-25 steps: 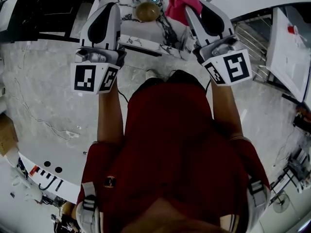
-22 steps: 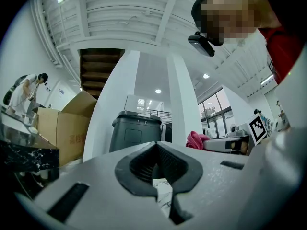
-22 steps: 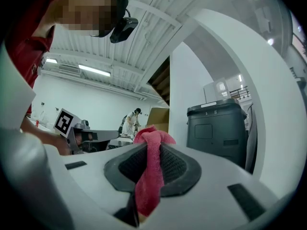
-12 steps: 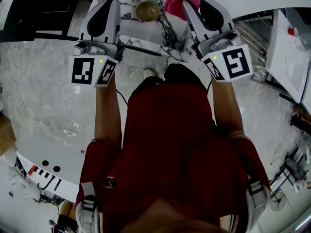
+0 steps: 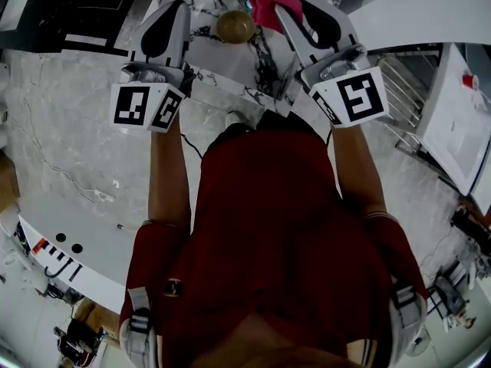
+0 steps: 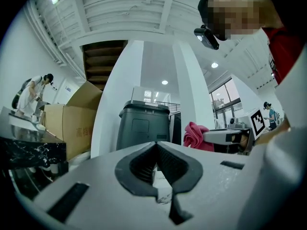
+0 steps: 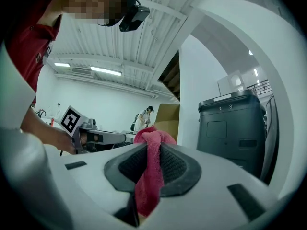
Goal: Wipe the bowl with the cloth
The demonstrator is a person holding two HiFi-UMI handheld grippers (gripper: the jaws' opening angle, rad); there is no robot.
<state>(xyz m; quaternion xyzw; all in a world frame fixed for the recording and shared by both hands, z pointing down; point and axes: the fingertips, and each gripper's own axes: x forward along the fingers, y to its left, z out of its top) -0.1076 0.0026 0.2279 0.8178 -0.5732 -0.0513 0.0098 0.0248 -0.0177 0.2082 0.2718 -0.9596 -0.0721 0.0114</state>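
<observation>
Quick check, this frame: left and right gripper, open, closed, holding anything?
Left gripper: closed, nothing between the jaws.
Right gripper: closed on the pink cloth.

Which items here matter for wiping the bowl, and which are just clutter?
Job: bowl on the marble table; pink cloth, clamped in the right gripper; left gripper, shut and empty.
Lying about: dark bin; cardboard box.
</observation>
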